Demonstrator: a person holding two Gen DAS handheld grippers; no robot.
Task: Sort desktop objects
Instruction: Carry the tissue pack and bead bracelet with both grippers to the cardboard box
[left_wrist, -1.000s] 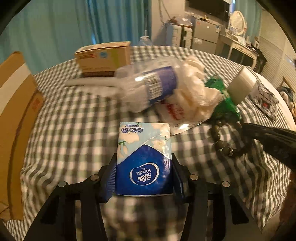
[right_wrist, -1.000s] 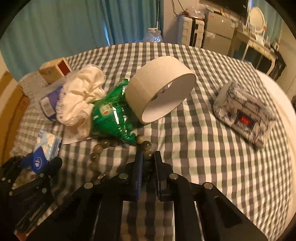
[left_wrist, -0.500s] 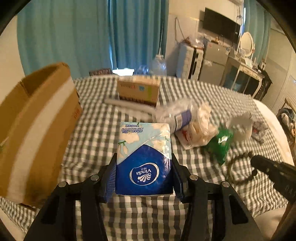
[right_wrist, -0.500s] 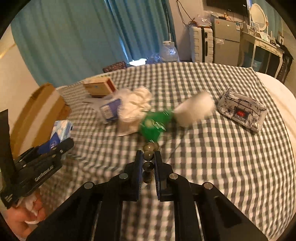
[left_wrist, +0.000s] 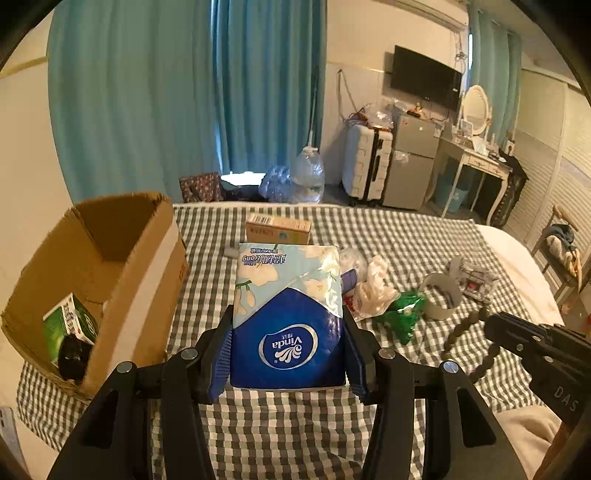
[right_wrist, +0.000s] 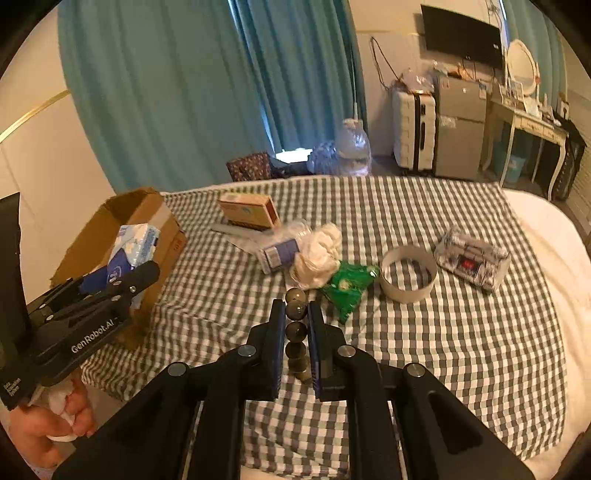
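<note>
My left gripper (left_wrist: 288, 350) is shut on a blue and white Vinda tissue pack (left_wrist: 288, 314), held above the checked table near its front left. In the right wrist view the pack (right_wrist: 133, 247) is in front of the open cardboard box (right_wrist: 140, 218). My right gripper (right_wrist: 296, 317) is shut on a string of dark green beads (right_wrist: 295, 332), lifted off the table; the beads also hang in the left wrist view (left_wrist: 476, 347). The cardboard box (left_wrist: 110, 269) stands at the table's left edge with a green carton (left_wrist: 70, 325) inside.
On the table lie a tan carton (right_wrist: 247, 210), a plastic bag with a blue-labelled item (right_wrist: 280, 251), a white crumpled bag (right_wrist: 317, 254), a green snack packet (right_wrist: 349, 284), a white tape ring (right_wrist: 408, 277) and a grey printed pack (right_wrist: 471, 262). Furniture stands behind.
Both grippers have risen and pulled back from the table with their loads. The tissue pack has come nearer the cardboard box. The beads have left the cloth.
</note>
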